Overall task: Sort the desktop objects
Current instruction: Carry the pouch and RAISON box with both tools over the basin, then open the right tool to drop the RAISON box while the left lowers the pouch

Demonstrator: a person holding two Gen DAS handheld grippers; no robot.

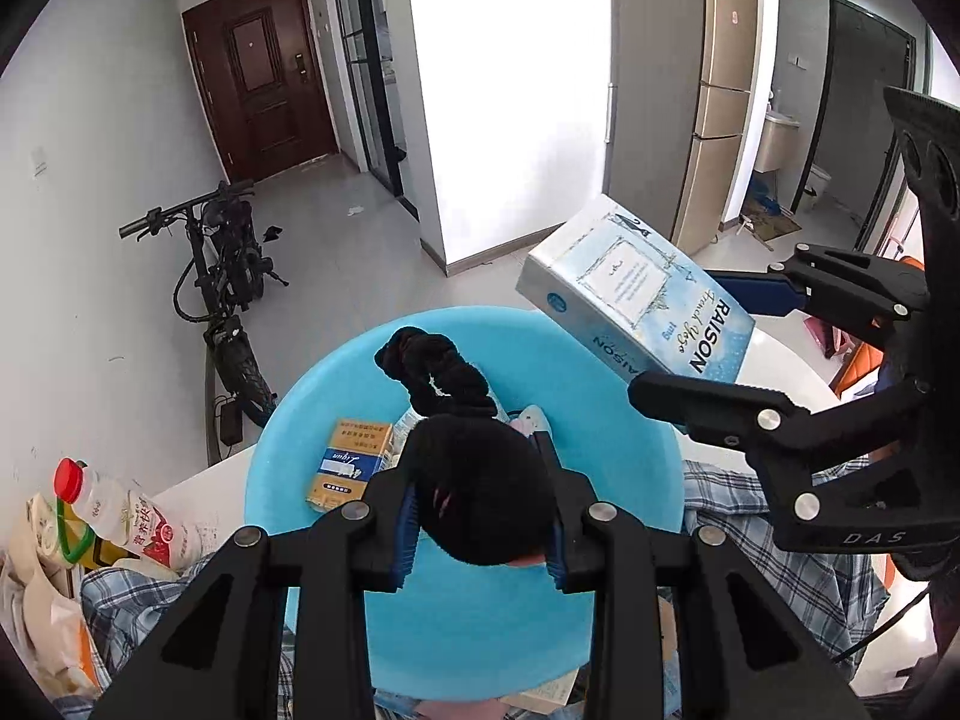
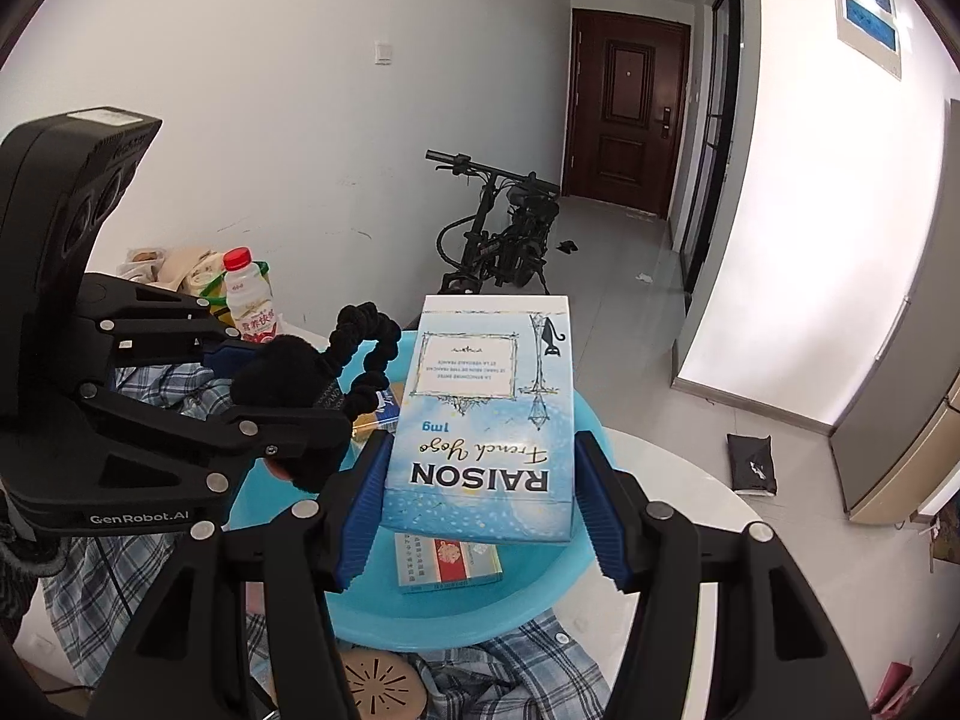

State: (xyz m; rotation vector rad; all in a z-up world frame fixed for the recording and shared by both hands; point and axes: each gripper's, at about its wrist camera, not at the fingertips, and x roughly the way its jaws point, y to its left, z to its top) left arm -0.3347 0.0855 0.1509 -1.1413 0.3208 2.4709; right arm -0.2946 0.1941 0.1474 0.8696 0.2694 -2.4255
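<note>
Left gripper [image 1: 480, 516] clamped on black fuzzy hair tie [image 1: 480, 498], its scrunchie loop [image 1: 432, 369] trailing forward, right gripper [image 2: 480, 498] gripping pale blue RAISON box [image 2: 480, 420], both above blue plastic basin [image 1: 600, 432] holding small cartons [image 1: 348, 471], checked cloth [image 2: 510, 654] beneath.

**Crowded basin, open far side**

Two small boxes [image 1: 348, 468] [image 2: 447, 564] take up the blue basin's [image 1: 630, 438] floor. A checked shirt [image 2: 510, 654] crowds its near rim; a bottle [image 1: 129, 516] stands left. The white table [image 2: 678, 516] lies bare beyond.
</note>
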